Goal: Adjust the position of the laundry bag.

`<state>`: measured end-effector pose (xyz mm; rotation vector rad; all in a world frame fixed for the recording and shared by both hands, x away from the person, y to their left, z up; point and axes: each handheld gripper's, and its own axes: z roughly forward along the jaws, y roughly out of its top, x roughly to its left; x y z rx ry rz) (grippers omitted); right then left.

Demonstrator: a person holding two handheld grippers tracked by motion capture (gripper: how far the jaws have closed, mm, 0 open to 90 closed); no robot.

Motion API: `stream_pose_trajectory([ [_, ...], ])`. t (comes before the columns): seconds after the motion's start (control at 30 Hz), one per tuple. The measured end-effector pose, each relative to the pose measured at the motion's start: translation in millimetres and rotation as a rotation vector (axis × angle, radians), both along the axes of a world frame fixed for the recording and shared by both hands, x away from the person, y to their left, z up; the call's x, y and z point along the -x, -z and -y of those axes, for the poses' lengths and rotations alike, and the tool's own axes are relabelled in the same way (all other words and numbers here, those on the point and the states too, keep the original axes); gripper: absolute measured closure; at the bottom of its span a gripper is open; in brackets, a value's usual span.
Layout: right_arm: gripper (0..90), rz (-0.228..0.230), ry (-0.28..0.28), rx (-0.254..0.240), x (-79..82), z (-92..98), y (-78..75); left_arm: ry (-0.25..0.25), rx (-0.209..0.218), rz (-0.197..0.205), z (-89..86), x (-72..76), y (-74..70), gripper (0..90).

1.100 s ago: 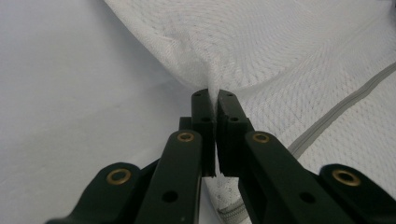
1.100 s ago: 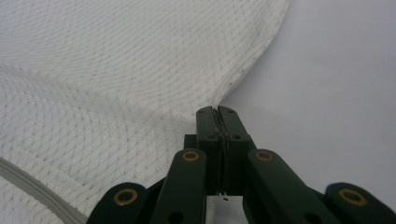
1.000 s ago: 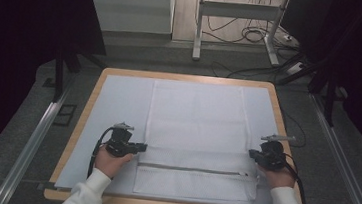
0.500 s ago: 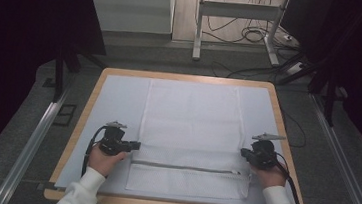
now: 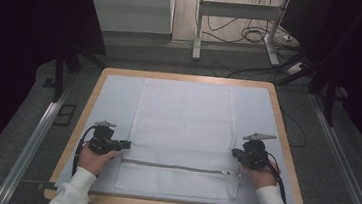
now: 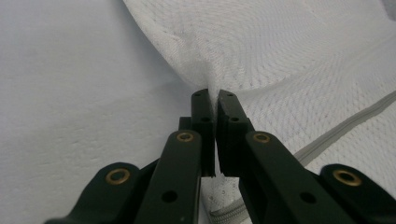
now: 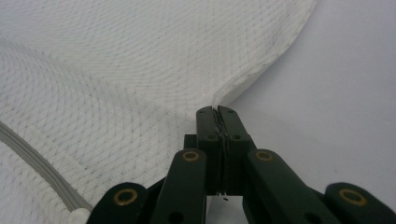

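Note:
A white mesh bag [image 5: 182, 122] lies flat on the pale table top [image 5: 114, 100], its grey zipper [image 5: 177, 167] running across near the front edge. My left gripper [image 5: 125, 144] is shut on the bag's left edge just above the zipper. In the left gripper view the jaws [image 6: 215, 95] pinch a raised fold of mesh [image 6: 280, 56], with the zipper [image 6: 345, 126] to the right. My right gripper [image 5: 235, 152] is shut on the bag's right edge. In the right gripper view the jaws [image 7: 215, 111] clamp the hem of the mesh [image 7: 116, 70].
The table has a wooden rim [image 5: 186, 77]. Beyond its far edge stand a metal desk frame [image 5: 198, 28] and loose cables [image 5: 255, 36] on the floor. Metal rails [image 5: 35, 138] run along the floor on both sides.
Both hands have slid to the left across the table, and the bag has shifted left with them. Both grippers stay shut on its edges.

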<state>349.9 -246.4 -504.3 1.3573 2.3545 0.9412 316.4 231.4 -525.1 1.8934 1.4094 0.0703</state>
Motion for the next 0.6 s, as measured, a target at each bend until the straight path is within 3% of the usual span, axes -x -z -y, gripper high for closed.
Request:
stream_pose_trajectory([
  [0.6, 87.0, -0.011, -0.013, 0.009, -0.3, -3.0, 3.7, -0.012, -0.004, -0.002, -4.6, -1.5, 0.9, 86.4],
])
